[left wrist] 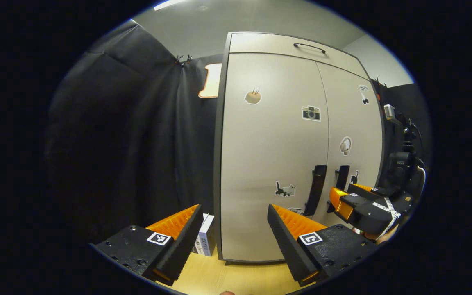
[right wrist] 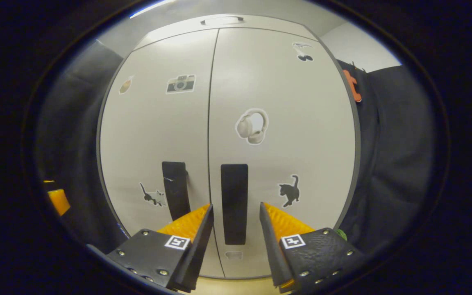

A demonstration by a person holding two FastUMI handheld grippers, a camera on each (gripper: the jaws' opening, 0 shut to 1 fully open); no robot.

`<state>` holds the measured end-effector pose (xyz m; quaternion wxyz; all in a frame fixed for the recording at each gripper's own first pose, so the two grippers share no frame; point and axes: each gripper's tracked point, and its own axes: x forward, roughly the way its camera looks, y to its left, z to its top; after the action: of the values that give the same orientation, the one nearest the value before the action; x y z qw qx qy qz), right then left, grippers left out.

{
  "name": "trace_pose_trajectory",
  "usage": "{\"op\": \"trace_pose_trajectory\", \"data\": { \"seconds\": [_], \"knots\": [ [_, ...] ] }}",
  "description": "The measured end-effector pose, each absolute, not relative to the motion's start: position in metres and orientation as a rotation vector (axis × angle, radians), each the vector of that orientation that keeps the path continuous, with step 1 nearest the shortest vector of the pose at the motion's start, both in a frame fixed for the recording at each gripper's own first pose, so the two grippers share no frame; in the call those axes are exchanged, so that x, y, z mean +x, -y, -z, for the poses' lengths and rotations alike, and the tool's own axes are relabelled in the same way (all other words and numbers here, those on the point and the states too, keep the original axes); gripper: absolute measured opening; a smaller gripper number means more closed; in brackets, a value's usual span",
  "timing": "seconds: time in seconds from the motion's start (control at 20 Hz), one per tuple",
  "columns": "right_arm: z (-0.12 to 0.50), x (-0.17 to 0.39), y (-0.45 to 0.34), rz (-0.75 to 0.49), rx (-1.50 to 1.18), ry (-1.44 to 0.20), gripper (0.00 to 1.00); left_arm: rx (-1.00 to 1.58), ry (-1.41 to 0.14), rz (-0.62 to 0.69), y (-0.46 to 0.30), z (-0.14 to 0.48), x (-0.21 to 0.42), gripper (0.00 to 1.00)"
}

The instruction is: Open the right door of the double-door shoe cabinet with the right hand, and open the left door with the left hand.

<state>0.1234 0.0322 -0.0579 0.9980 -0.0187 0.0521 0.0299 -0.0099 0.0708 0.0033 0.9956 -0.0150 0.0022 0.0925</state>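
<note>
The pale double-door shoe cabinet (left wrist: 268, 143) stands with both doors closed. Its two dark vertical handles sit side by side at the centre seam: the left handle (left wrist: 316, 189) (right wrist: 175, 189) and the right handle (left wrist: 343, 176) (right wrist: 234, 203). My right gripper (right wrist: 235, 207) is open, and the right handle lies in line between its fingers with a gap on each side. In the left gripper view, the right gripper (left wrist: 341, 189) reaches up to that handle. My left gripper (left wrist: 233, 209) is open and holds nothing, facing the left door, down and left of its handle.
The cabinet rests on a light wooden surface (left wrist: 219, 274). Small white boxes (left wrist: 205, 239) stand against its left side. A top panel with a thin handle (left wrist: 309, 47) runs above the doors. Camera gear on a stand (left wrist: 400, 164) sits right of the cabinet. Black cloth hangs all round.
</note>
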Motion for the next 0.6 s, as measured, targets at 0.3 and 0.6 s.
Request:
{"op": "trace_pose_trajectory", "data": {
  "seconds": [0.3, 0.6],
  "knots": [
    [0.062, 0.13, -0.038, -0.055, -0.03, -0.109, 0.47, -0.044, -0.02, -0.267, -0.097, 0.004, -0.019, 0.95],
    [0.066, 0.137, -0.035, -0.058, -0.032, -0.112, 0.25, -0.054, -0.04, -0.286, -0.1, 0.012, -0.026, 0.98]
  ]
}}
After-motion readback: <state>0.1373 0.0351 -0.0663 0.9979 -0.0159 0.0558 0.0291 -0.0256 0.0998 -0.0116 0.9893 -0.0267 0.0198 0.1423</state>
